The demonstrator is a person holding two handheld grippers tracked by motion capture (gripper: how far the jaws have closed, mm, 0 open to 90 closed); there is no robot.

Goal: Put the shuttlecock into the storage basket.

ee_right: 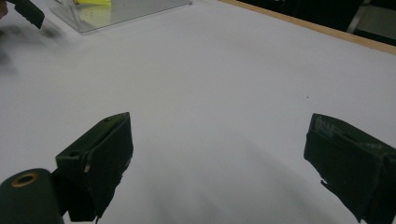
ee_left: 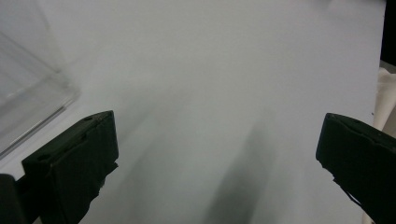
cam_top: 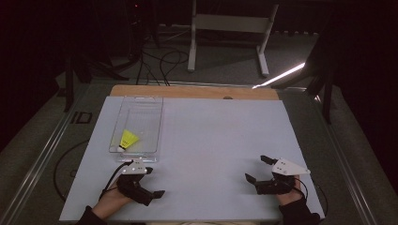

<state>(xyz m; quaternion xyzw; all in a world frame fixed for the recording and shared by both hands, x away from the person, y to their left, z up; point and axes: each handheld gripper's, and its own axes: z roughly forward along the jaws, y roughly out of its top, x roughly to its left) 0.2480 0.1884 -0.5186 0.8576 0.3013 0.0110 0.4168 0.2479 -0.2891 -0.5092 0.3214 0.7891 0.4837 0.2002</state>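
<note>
A yellow shuttlecock (cam_top: 128,139) is seen lying inside a clear tray (cam_top: 157,123) at the left of the white surface (cam_top: 220,140). Just beside the tray's near end, the left gripper (cam_top: 156,182) is held spread and empty. The right gripper (cam_top: 256,168) is held well apart, likewise spread.

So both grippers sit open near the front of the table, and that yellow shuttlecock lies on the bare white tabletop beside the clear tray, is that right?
Not quite. The yellow shuttlecock lies inside the clear tray, near its front end, not on the bare tabletop beside it; the high view shows this. The rest holds: the left gripper and the right gripper both sit open near the table's front edge.
</note>
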